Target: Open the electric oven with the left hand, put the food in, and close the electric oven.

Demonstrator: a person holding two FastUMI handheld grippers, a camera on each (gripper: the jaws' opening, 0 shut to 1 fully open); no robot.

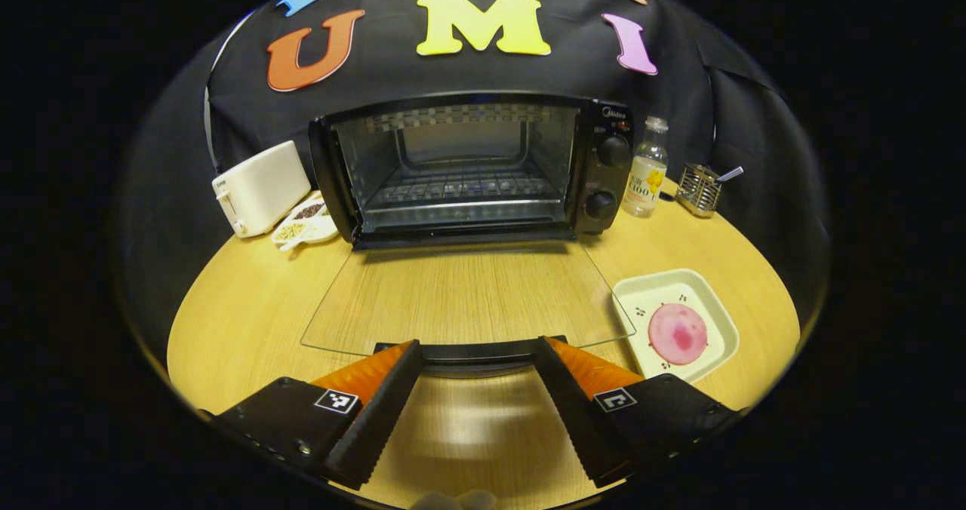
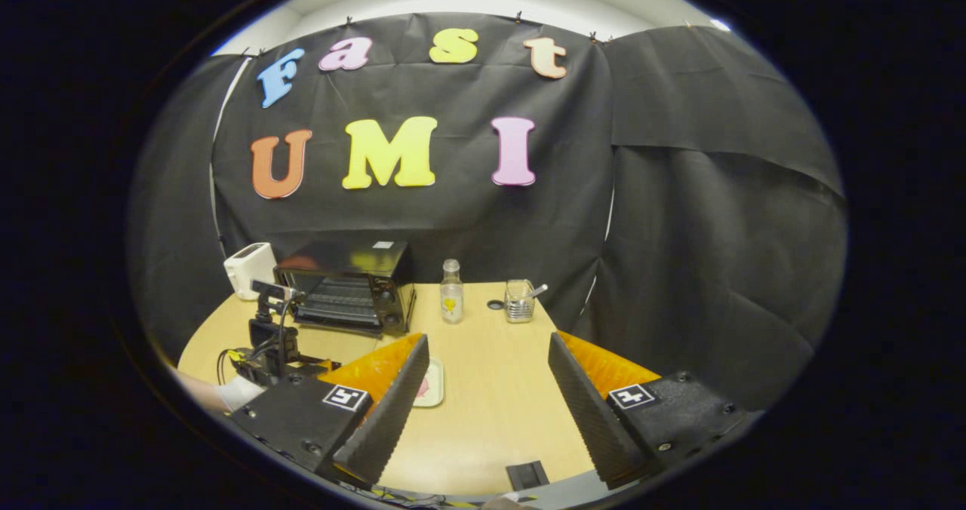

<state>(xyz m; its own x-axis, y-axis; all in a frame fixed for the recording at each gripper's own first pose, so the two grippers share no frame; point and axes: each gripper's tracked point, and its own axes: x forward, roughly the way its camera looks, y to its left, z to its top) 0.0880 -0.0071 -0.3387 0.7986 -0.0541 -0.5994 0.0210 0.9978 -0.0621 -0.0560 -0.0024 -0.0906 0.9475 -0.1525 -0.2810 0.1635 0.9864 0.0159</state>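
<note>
Left claw [image 1: 477, 359] and right claw [image 2: 488, 355] both agape; pink food [image 1: 678, 333] on white tray [image 1: 717, 306], oven [image 1: 468, 167] open.

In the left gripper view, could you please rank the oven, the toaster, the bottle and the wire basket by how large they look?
1. Oven, by far the largest.
2. White toaster.
3. Bottle.
4. Wire basket, smallest.
All four stand along the back of the table, so nearness hardly skews this.
</note>
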